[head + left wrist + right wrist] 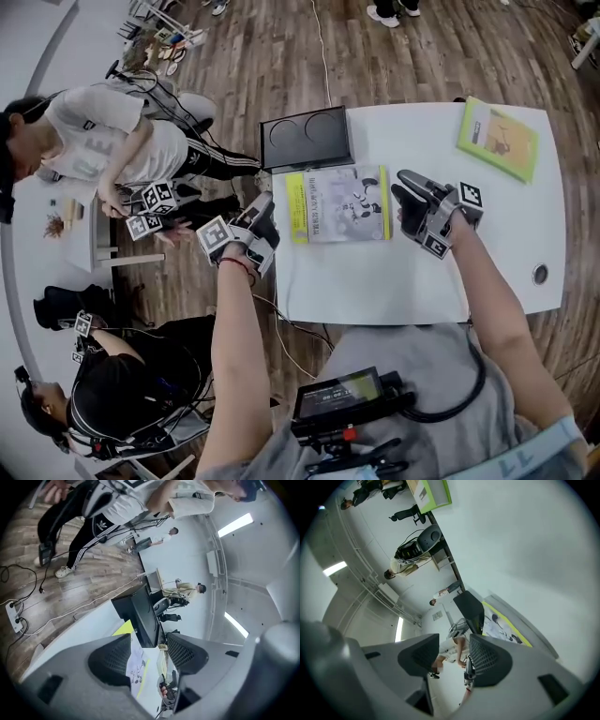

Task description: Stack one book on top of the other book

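Head view has the white rectangular surface (375,281) with a flat grey-and-white illustrated book (339,203), yellow strip down one side, lying around the middle. The flat green softcover book (498,139) is way off at its 2 o'clock, well apart, so not stacked. A black shallow two-well tray (307,139) sits right beside the grey one at 11 o'clock. At that book's 9 o'clock hangs the left gripper (262,214), at 3 o'clock the right gripper (405,192), both released, jaws apart, gripping nothing
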The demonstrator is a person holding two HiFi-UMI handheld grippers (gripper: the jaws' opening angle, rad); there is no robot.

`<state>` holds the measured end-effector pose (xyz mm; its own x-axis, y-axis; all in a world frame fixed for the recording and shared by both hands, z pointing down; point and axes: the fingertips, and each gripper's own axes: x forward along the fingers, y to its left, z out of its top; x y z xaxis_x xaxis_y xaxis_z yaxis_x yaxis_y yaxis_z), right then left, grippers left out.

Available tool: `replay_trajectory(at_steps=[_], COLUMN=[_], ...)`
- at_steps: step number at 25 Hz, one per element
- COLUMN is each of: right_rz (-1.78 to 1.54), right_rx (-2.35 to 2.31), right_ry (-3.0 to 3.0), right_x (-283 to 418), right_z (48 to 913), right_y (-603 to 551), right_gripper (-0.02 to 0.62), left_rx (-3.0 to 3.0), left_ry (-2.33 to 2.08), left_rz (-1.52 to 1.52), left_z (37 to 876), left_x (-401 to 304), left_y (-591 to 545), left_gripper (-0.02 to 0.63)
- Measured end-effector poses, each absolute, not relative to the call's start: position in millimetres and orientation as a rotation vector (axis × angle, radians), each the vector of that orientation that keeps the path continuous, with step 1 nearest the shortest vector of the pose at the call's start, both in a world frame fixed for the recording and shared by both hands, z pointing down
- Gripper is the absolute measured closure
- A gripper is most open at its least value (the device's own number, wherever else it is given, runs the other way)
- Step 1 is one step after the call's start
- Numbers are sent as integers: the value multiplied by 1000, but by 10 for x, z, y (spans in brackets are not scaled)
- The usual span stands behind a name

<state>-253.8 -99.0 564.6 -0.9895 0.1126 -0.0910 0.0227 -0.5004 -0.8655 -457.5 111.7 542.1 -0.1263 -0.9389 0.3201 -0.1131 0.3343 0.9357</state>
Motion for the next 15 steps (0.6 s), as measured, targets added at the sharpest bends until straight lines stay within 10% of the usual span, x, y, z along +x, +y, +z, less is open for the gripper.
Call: replay_trajectory(at_steps=[15], right_rz=[2572], right_rx=[-294], right_ry=[-1601], right_x=[-2196], right_z=[5530], right_y=[-940], right_gripper=[414], left_rx=[1113], left_ry=[-1470], left_rz=[-923], left_z=[5338], left_x=[-3861], left_y=[924], left_gripper=[377])
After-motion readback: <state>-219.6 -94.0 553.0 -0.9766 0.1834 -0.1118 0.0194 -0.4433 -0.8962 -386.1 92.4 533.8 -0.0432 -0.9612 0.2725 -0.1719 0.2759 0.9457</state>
